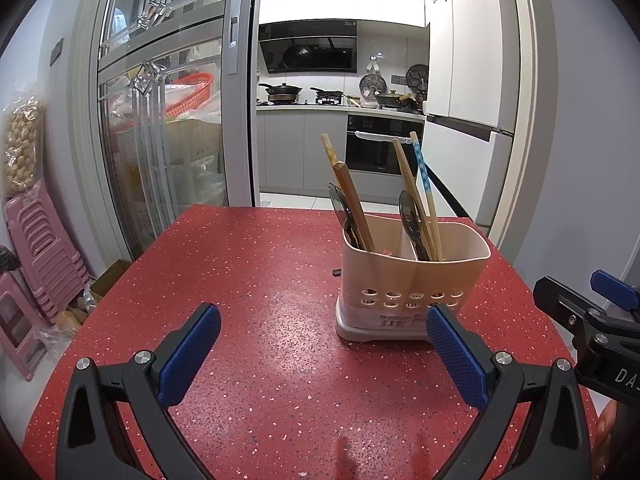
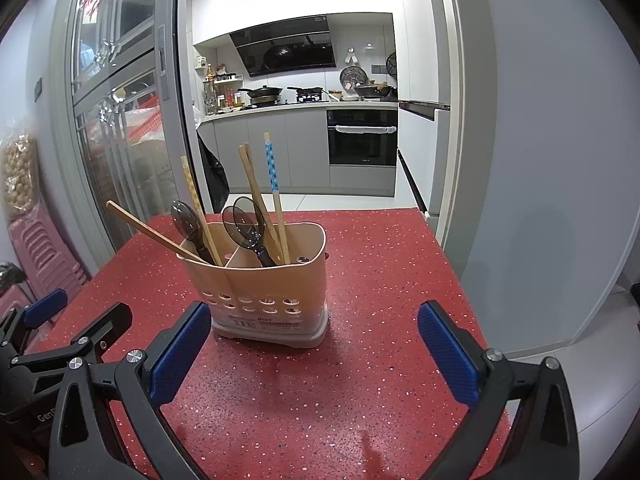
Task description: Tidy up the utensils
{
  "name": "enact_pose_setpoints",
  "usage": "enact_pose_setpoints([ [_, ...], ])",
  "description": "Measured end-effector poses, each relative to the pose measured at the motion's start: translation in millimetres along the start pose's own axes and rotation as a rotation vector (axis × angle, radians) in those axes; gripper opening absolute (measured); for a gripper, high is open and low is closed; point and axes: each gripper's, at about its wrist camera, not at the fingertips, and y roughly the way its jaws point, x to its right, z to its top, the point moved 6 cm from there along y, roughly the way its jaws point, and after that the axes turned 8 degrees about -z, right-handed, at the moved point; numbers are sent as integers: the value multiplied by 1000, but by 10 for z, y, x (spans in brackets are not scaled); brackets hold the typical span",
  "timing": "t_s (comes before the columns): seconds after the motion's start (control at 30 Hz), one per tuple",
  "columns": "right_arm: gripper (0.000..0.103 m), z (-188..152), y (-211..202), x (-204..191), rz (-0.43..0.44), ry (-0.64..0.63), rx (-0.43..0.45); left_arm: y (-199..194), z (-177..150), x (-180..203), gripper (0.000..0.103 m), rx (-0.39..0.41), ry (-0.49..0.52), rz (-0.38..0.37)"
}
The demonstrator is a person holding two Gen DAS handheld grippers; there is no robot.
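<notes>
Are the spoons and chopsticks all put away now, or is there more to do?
It looks nearly or fully done. The chopsticks and two dark spoons already stand in the beige holder on the red table. Nothing is in hand: the left claw and right claw are both open and empty. No loose utensils show on the table, so perhaps only straightening the one leaning chopstick remains.
</notes>
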Motion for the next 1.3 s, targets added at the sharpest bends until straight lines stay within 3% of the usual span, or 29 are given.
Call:
enact_pose_setpoints([
  [1.3, 103, 17, -27, -10, 4, 5, 2, 26, 6, 23, 103, -9, -16, -24],
])
